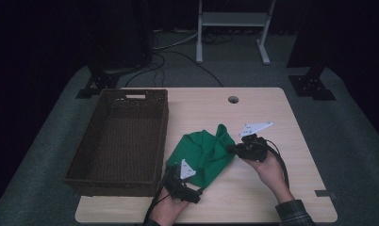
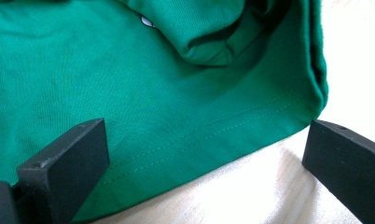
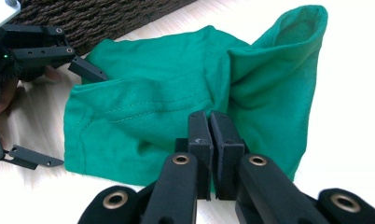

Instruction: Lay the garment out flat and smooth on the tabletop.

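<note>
- The right gripper (image 3: 209,122) has its two black jaws pressed together, pinching a fold of the green cloth (image 3: 176,107), which rises in a peak beside them.
- The left gripper (image 2: 202,163) has its jaws spread wide, one resting on the cloth's stitched hem and the other on bare table just past the cloth's corner; nothing is pinched.
- In the high view the green cloth (image 1: 202,153) lies crumpled near the middle of the table, between the left gripper (image 1: 197,193) at the near edge and the right gripper (image 1: 232,149) on the cloth's right side.
- The table (image 1: 291,188) is pale wood with a small round hole (image 1: 233,100) near its far edge, standing on grey carpet in a dark room.
- A dark woven basket (image 1: 84,155) sits on the table's left part, just beside the cloth; its inside looks empty.
- Beyond the table stand a white metal frame (image 1: 232,21) and loose cables (image 1: 178,56) on the floor.
</note>
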`<action>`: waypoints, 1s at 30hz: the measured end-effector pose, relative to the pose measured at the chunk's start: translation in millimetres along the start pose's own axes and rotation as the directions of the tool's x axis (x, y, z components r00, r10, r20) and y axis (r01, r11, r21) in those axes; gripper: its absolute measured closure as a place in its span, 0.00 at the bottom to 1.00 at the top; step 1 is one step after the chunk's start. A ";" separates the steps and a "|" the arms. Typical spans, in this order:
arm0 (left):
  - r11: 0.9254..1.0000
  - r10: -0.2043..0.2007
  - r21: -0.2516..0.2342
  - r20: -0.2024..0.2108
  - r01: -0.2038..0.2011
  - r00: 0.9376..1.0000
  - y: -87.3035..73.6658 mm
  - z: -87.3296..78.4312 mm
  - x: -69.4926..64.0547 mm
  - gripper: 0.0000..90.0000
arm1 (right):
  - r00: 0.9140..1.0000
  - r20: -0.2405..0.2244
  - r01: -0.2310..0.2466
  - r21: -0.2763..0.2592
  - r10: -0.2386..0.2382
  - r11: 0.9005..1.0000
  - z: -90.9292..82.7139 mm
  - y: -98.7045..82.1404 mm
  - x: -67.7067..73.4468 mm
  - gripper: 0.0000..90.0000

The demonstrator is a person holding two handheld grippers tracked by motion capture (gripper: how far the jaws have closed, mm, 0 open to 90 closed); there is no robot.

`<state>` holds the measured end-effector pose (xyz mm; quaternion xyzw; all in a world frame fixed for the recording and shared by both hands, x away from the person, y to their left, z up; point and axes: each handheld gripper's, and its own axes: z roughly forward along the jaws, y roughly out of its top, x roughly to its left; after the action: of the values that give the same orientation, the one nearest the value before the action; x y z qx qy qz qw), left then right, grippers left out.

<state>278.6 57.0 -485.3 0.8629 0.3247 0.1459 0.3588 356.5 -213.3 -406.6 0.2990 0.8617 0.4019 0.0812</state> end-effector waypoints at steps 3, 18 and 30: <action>1.000 -0.001 0.000 0.000 0.001 1.000 0.0 0.0 0.0 0.00 | 1.000 0.002 -0.005 -0.005 0.005 1.000 -2.8 -2.5 0.2 0.98; 1.000 -0.002 -0.002 0.001 0.002 1.000 0.0 0.1 0.0 0.00 | 1.000 0.018 -0.017 -0.022 0.017 1.000 -17.6 -14.4 -1.0 0.98; 1.000 -0.002 -0.002 0.000 0.002 1.000 0.0 0.1 -0.1 0.00 | 0.999 0.008 -0.050 -0.044 0.051 0.998 -24.7 -29.8 -3.0 0.98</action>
<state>278.6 56.8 -485.4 0.8622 0.3253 0.1458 0.3599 336.1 -245.8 -412.6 0.3206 0.8445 0.4212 0.0816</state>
